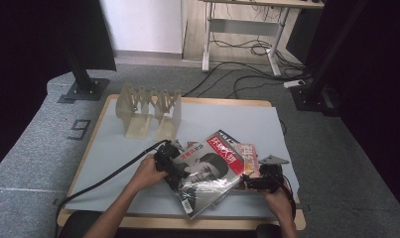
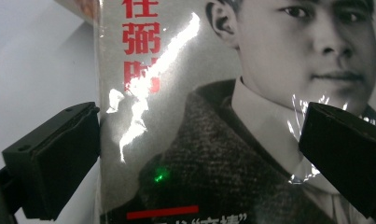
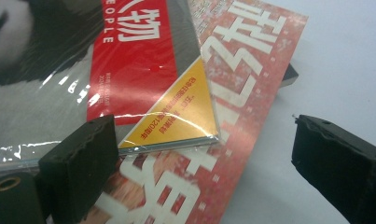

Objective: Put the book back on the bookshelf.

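I hold my left gripper (image 1: 173, 171) open astride the wrapped magazine (image 1: 212, 173); my right gripper (image 1: 254, 182) gapes at the red magazine's (image 1: 248, 151) corner, grasping nothing.

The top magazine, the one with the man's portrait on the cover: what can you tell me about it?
The top magazine is sealed in glossy clear plastic that glares under the light. Its cover shows a grey portrait of a man in a dark coat, red characters, a red band with white lettering and a yellow triangular corner. It lies skewed on a red magazine on the grey table, near the front edge. The left gripper straddles one side with jaws wide apart; the right gripper is open at the yellow corner.
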Demonstrator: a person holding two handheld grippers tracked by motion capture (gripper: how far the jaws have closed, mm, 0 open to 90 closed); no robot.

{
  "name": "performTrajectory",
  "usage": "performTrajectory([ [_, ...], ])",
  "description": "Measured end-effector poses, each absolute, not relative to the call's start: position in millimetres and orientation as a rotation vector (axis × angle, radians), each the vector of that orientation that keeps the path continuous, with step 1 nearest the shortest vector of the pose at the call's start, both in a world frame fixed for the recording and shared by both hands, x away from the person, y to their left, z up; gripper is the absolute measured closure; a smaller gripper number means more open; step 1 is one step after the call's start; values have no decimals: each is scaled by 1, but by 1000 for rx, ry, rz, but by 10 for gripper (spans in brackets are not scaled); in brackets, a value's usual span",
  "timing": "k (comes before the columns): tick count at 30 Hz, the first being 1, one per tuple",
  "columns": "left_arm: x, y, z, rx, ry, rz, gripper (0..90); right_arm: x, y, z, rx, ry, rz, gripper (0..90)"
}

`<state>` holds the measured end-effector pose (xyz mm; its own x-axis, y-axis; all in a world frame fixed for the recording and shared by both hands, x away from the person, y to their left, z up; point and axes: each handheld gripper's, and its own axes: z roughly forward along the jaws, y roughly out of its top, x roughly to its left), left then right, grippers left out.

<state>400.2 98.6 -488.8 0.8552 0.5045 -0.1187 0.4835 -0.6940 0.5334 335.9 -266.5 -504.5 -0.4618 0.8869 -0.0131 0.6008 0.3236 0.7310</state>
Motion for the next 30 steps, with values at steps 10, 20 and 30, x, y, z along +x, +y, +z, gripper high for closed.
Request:
performTrajectory([
  [10, 383, 103, -488, 2465, 692, 86, 0, 355, -263, -502, 1332, 2153, 916, 68],
  [20, 366, 92, -487, 2410, 605, -29, 0, 381, -257, -500, 1359, 2145, 903, 72],
  [30, 363, 108, -489, 2473, 555, 109, 0, 374, -256, -502, 1367, 2136, 927, 106],
])
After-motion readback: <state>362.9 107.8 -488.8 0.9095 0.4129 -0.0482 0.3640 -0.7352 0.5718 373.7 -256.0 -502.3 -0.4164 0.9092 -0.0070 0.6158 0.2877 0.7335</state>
